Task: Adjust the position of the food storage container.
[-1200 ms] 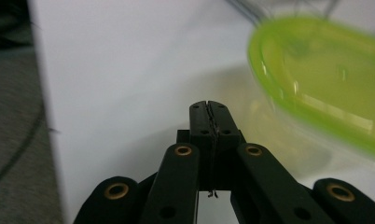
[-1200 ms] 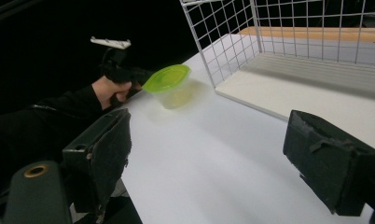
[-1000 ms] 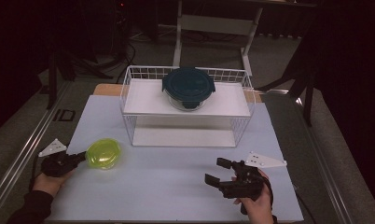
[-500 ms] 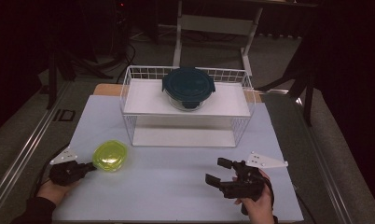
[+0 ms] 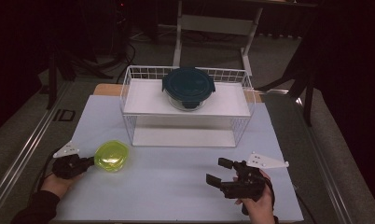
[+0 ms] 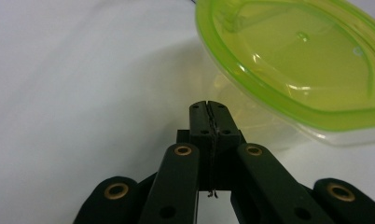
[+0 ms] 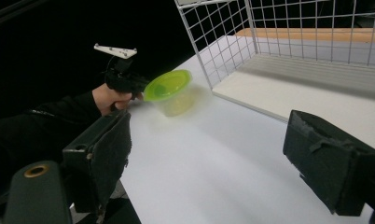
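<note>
My left gripper sits low at the table's left front, jaws pressed fully together with nothing between them; in the left gripper view the tips meet just beside the green tub, right by its clear wall under the lid rim. Can't tell if they touch it. Tub stands upright on the table, lid on, in front of the rack's left front corner and apart from it. My right gripper is at the right front, well apart from the tub, jaws spread wide, holding nothing, pointed left across the table. Its own view looks between both pads at the tub and my left hand beyond. Dark round container with a teal lid sits on the rack's top shelf, near centre.
</note>
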Demonstrator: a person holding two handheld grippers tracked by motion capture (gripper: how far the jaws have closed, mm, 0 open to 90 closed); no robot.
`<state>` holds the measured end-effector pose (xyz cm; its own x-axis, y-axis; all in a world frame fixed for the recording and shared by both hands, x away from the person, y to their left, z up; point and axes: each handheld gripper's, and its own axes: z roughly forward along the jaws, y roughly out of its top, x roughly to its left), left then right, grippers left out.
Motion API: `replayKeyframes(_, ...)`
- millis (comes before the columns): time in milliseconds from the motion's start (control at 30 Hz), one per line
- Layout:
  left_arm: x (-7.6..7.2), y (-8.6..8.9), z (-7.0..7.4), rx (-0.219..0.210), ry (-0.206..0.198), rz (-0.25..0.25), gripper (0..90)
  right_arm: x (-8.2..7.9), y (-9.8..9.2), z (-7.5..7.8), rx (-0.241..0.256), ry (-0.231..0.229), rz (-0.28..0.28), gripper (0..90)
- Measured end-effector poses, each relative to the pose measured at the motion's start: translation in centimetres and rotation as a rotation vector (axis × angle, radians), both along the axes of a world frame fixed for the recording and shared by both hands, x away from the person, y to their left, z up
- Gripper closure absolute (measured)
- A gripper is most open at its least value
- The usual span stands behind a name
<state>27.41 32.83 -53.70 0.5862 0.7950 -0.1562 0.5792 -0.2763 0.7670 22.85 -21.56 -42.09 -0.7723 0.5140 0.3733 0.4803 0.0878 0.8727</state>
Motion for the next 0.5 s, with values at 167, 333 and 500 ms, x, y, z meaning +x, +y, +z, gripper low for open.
replayKeyframes(167,-0.8,-0.6,0.1,-0.005,0.004,-0.021,89.7,0.0,0.0,0.0,0.004,0.003,-0.001,14.6)
replayKeyframes(333,-1.4,-2.0,0.2,-0.004,0.025,-0.066,89.7,0.0,0.1,0.0,-0.002,0.0,-0.003,14.6)
replayKeyframes(500,-1.6,-3.5,0.3,0.038,0.047,-0.104,89.7,0.0,0.0,0.1,-0.003,-0.005,-0.006,14.6)
